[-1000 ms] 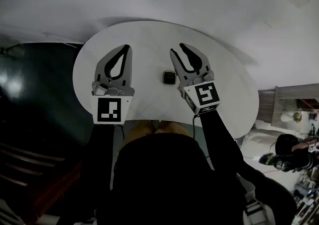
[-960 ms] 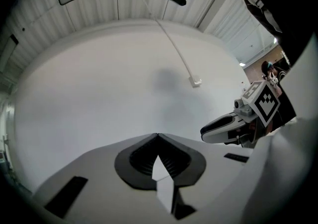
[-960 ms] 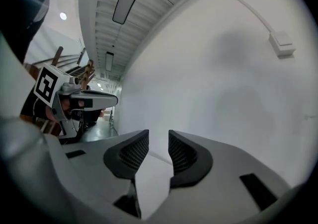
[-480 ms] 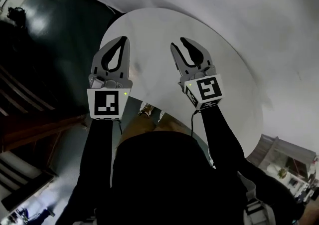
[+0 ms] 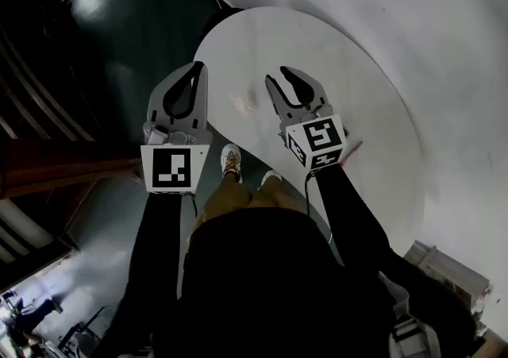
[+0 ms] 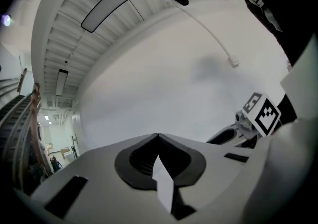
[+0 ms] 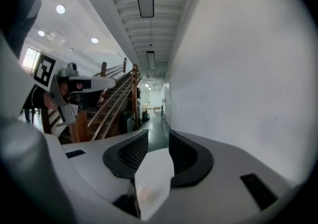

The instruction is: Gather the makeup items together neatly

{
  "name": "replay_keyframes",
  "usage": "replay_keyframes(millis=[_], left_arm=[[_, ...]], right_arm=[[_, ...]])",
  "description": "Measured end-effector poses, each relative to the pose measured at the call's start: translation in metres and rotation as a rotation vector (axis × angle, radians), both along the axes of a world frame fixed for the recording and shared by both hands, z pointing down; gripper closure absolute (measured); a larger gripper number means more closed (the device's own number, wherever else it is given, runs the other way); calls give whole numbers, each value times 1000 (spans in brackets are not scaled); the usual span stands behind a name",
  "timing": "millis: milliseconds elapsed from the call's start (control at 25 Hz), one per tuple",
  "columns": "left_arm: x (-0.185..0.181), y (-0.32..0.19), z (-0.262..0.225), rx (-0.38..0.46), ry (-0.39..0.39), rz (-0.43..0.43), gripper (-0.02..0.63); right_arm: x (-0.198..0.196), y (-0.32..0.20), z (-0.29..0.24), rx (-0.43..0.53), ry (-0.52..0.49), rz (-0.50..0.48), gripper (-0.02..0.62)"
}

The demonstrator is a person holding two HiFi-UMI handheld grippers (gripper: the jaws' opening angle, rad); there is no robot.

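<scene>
No gathering is under way; both grippers hover at the near edge of the white table [image 5: 349,55]. The left gripper [image 5: 200,71] is clenched on nothing; the right gripper [image 5: 279,76] is part-spread and empty. A faint pinkish smudge [image 5: 240,101] lies on the table between them, perhaps makeup, though too blurred to tell. The next move, I'd judge, is to locate an item and reach for it.

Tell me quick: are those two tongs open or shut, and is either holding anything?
Left tongs: shut, tips together, nothing held.
Right tongs: open, nothing between them.
</scene>
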State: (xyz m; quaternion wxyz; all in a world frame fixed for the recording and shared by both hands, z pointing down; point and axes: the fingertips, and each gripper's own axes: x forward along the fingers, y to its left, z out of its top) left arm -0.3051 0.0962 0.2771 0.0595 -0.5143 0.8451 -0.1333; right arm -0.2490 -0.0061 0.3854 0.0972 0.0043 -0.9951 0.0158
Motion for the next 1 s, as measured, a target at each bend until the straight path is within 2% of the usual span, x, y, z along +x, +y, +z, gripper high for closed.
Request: replay_keyframes(millis=[360,680,720,840,1000], left_arm=[[-34,25,19,-22,33,5,591],[-59,30,34,-50,71,3,591],[-61,29,36,-58,71,6,591],[-65,27,41,-68,75,14,591],[-67,21,42,-71,78,34,591]], right_arm=[[-36,54,149,-55,355,-55,433],[-41,65,228,-96,572,-53,432],[-40,65,234,-93,589,-53,433],[-41,71,236,-62,587,-87,516],[-42,70,227,-56,548,-80,535]])
